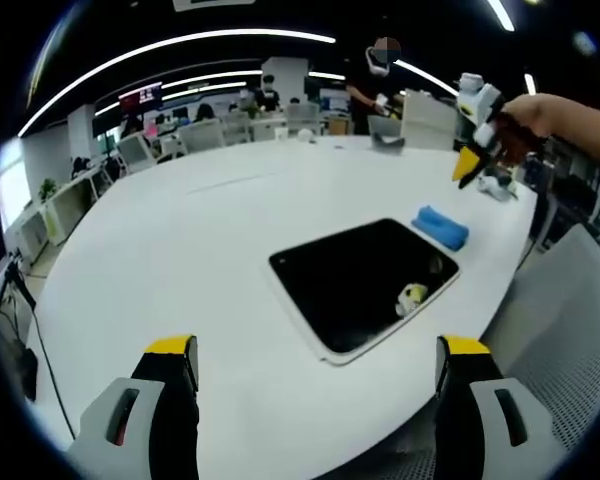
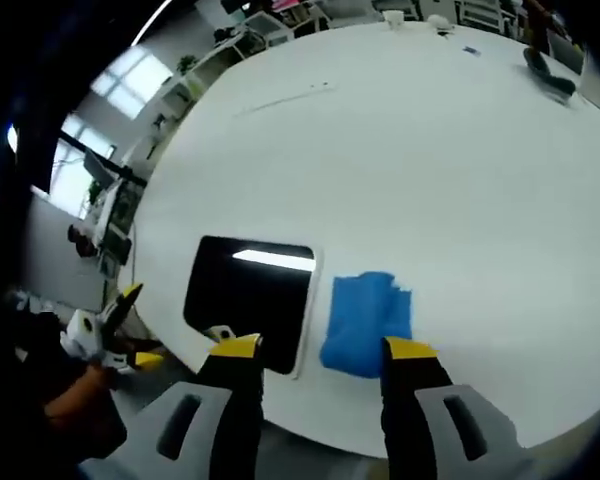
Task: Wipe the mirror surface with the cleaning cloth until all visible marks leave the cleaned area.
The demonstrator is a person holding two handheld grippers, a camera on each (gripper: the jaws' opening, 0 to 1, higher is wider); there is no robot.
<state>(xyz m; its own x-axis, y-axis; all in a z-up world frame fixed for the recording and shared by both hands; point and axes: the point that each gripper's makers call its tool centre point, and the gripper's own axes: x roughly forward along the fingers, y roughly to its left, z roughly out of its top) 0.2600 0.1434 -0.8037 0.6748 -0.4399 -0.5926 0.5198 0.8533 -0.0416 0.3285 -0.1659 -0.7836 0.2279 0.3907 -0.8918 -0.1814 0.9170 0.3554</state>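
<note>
1. A flat rectangular mirror with a thin white frame (image 1: 365, 283) is seen lying on the broad white table (image 1: 180, 260), its dark glass reflecting a ceiling light in the right gripper view.
2. A folded blue cleaning cloth (image 2: 368, 322) is seen lying on the table just beside the mirror's edge, not on the glass.
3. The right gripper (image 2: 315, 355) is held above the cloth with its jaws apart and nothing between them.
4. The left gripper (image 1: 318, 352) is held back from the mirror, jaws wide apart and empty.
5. The step in hand is judged to be the pick-up of the cloth; no wiping appears begun.
6. Next, the right gripper would need to be lowered onto the cloth and closed.
</note>
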